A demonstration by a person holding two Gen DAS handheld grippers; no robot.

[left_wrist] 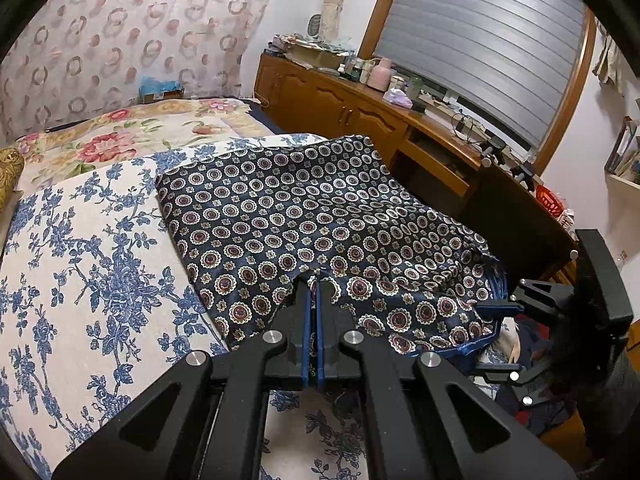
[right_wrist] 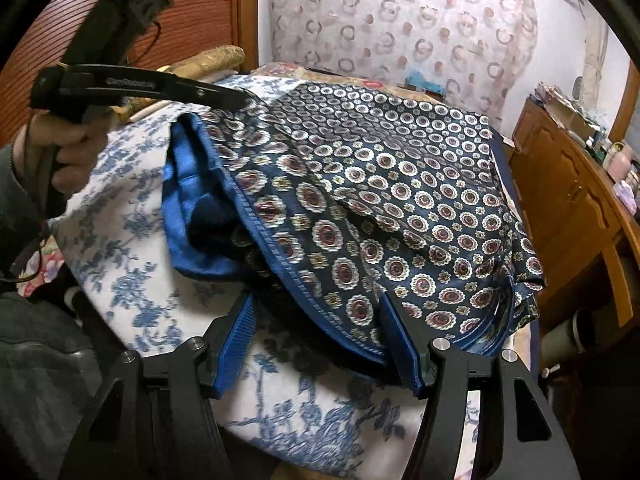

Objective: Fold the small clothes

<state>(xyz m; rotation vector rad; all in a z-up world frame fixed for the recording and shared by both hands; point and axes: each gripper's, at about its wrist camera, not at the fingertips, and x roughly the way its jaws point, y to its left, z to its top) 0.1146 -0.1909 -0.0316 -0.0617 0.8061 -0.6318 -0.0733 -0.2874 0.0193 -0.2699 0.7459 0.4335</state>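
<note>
On bed (left_wrist: 100, 280), shorts (left_wrist: 304, 216) spread flat for folding. Left gripper (left_wrist: 314, 280) pinched on near hem at 6 o'clock, likely to lift it. Right gripper (right_wrist: 320, 320) spread wide astride waistband.

No text, label, brand or number can be read anywhere: the raised lettering along the arm of the left gripper (right_wrist: 236, 100), seen from the right wrist up and to the left of the jaws, is too blurred to make out.
</note>
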